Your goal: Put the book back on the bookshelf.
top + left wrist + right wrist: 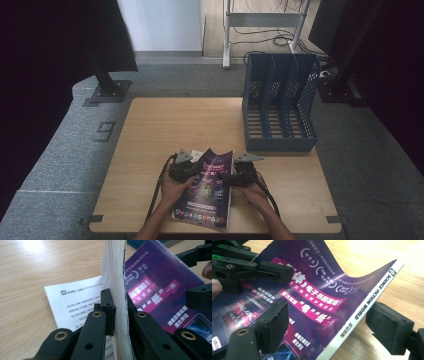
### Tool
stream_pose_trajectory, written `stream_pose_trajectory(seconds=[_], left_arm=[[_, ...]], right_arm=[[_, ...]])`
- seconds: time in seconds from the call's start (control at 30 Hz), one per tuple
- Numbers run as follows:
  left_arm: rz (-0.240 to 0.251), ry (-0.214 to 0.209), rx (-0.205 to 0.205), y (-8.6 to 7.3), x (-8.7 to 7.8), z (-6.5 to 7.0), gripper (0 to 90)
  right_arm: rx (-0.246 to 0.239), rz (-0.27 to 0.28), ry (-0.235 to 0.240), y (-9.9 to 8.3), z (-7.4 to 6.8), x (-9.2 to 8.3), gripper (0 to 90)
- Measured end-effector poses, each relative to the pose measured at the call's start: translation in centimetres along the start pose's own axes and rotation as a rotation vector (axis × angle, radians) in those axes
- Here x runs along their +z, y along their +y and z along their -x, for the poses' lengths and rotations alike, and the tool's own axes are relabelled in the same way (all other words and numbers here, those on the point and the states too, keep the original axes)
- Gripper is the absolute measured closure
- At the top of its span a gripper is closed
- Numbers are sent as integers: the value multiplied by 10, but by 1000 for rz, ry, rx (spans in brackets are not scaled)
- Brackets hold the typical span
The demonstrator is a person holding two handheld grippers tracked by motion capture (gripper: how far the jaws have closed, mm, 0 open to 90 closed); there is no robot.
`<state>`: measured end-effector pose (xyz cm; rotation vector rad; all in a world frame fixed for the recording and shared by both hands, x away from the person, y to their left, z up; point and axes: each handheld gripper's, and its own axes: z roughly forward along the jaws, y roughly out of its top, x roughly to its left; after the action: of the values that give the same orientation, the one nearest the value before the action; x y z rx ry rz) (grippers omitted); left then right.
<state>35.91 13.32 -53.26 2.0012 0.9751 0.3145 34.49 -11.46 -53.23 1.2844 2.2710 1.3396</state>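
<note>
I see the magazine lying near the front edge of the wooden table, its purple cover facing up and its far end lifted off the wood. My left gripper is clamped on the magazine's left edge: in the left gripper view the two black jaws press flat against either side of the stack of pages, which stands on edge between them. Below that raised edge, a white printed page lies flat on the table.

My right gripper sits over the cover, close to the spine side. In the right gripper view its jaws stand wide apart, one pad over the purple cover, the other beyond the white spine, which carries the words SCIENCE FICTION WORLD. Neither pad presses on the paper, as far as I can judge from this angle. The cover curls upward between the two grippers.

A blue file rack with upright dividers stands at the table's far right corner, well apart from the magazine. Both hands rest low by the front edge.
</note>
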Motion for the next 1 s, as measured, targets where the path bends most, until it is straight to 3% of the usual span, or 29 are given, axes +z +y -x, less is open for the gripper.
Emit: stream_pose_trajectory(seconds=[0.5, 1.0], left_arm=[[-18, -2, -5, -2, 3, -4, 840], [-9, -9, -4, -2, 3, -4, 839]], right_arm=[[16, -42, 4, 6, 11, 20, 208], [47, -35, -4, 13, 22, 26, 340]])
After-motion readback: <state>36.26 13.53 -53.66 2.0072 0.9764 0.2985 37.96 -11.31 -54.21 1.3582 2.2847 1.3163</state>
